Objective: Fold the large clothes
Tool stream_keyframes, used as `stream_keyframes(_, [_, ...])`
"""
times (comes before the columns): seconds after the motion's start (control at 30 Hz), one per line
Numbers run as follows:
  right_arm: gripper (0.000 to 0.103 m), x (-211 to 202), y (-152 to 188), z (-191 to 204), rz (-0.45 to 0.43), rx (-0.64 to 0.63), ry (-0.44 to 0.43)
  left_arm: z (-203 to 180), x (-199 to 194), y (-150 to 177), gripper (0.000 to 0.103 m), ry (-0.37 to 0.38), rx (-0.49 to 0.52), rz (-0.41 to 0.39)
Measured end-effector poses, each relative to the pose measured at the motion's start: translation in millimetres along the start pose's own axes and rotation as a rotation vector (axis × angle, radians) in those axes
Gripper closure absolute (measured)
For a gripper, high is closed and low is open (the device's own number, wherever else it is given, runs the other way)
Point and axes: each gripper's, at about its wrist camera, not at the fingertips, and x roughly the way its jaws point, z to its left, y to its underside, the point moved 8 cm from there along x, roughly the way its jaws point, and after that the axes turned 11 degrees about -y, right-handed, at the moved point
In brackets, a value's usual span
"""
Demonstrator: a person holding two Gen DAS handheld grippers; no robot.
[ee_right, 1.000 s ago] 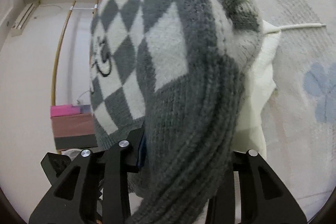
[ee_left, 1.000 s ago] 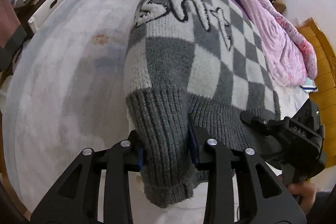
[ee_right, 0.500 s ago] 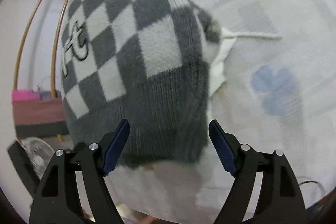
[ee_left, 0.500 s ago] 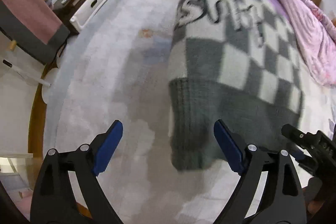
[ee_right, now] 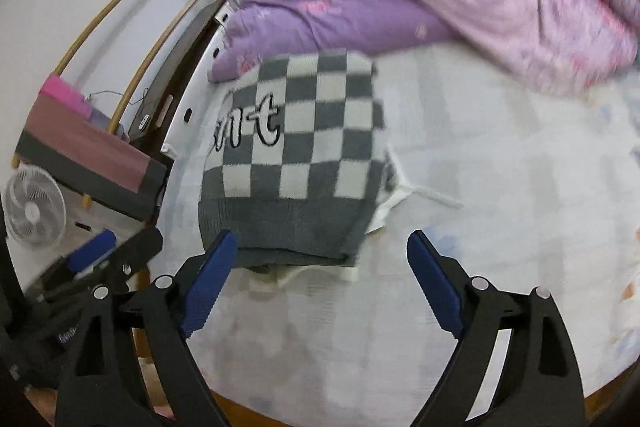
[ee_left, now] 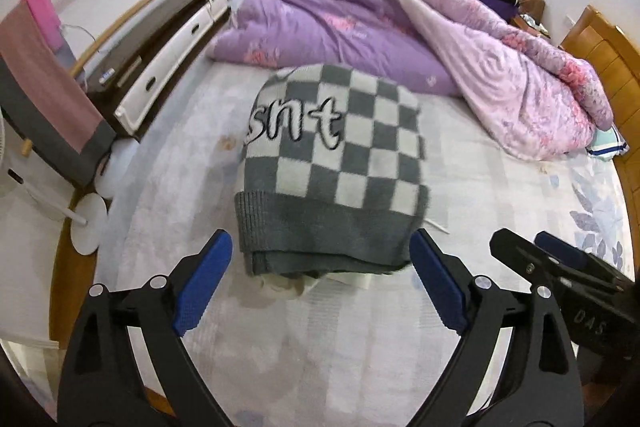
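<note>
A grey and white checkered knit sweater (ee_left: 336, 163) with black-outlined lettering lies folded on the bed, its ribbed grey hem nearest me; it also shows in the right wrist view (ee_right: 296, 155). A white garment edge (ee_left: 284, 285) sticks out under the hem. My left gripper (ee_left: 320, 279) is open and empty, just short of the hem. My right gripper (ee_right: 318, 279) is open and empty, also just short of the hem. The right gripper shows at the right of the left wrist view (ee_left: 560, 267).
The pale patterned bed sheet (ee_left: 320, 347) spreads around the sweater. A purple and pink quilt (ee_left: 400, 27) is heaped at the far side. A wooden headboard (ee_left: 608, 43) stands right. Drawers (ee_left: 168, 67), a towel on a rail (ee_left: 44, 83) and a fan (ee_right: 34, 211) stand left.
Both grippers were shut on the sweater's hem a second ago. They have opened, let it drop onto the bed, and pulled back and up from it.
</note>
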Motion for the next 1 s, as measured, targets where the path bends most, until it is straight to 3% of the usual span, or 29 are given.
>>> stream_keyframes(0.27, [0.014, -121.0, 31.3, -18.8, -0.089, -0.118, -0.018, -54.7, -106.5, 20.3, 0.012, -0.004, 0.002, -0.128])
stream_keyframes(0.6, [0.008, -286.5, 71.4, -43.9, -0.194, -0.225, -0.006, -134.9, -243.7, 76.2, 0.011, -0.035, -0.053, -0.245])
stream_keyframes(1.0, [0.008, -417.6, 116.6, -45.6, -0.310, -0.276, 0.006, -177.6, -366.0, 118.9, 0.011, -0.028, -0.066, -0.334])
